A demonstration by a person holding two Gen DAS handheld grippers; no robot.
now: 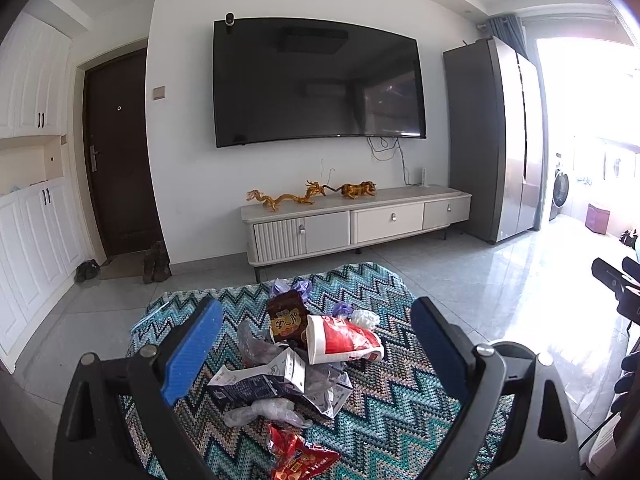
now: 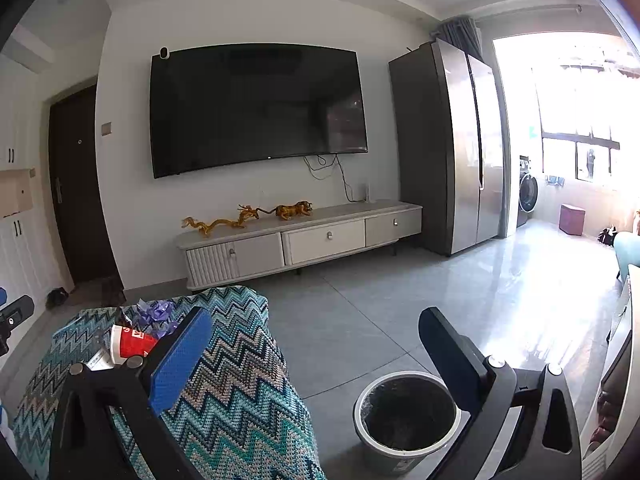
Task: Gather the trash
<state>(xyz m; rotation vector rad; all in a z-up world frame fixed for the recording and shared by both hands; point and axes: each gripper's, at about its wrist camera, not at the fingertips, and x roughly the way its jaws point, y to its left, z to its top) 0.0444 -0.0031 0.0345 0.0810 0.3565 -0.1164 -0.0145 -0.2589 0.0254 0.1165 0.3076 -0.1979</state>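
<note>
A pile of trash lies on a zigzag-patterned cloth point(image 1: 392, 408): a red and white paper cup point(image 1: 344, 340) on its side, a brown snack bag point(image 1: 286, 316), a crushed dark carton point(image 1: 256, 384), clear plastic wrap point(image 1: 268, 410), a red wrapper point(image 1: 298, 456), purple plastic point(image 1: 290, 288). My left gripper point(image 1: 316, 356) is open and empty, above the pile. My right gripper point(image 2: 320, 360) is open and empty, over the cloth's right edge point(image 2: 240, 380). A grey bin point(image 2: 404, 416) with a dark liner stands on the floor below it. The cup point(image 2: 130, 342) shows at left.
A TV stand point(image 1: 352, 224) with golden figurines stands at the far wall under a large TV point(image 1: 316, 84). A tall fridge point(image 1: 496, 140) is to the right, a dark door point(image 1: 120, 152) and white cabinets point(image 1: 28, 208) to the left. Grey tiled floor point(image 2: 400, 312) surrounds the cloth.
</note>
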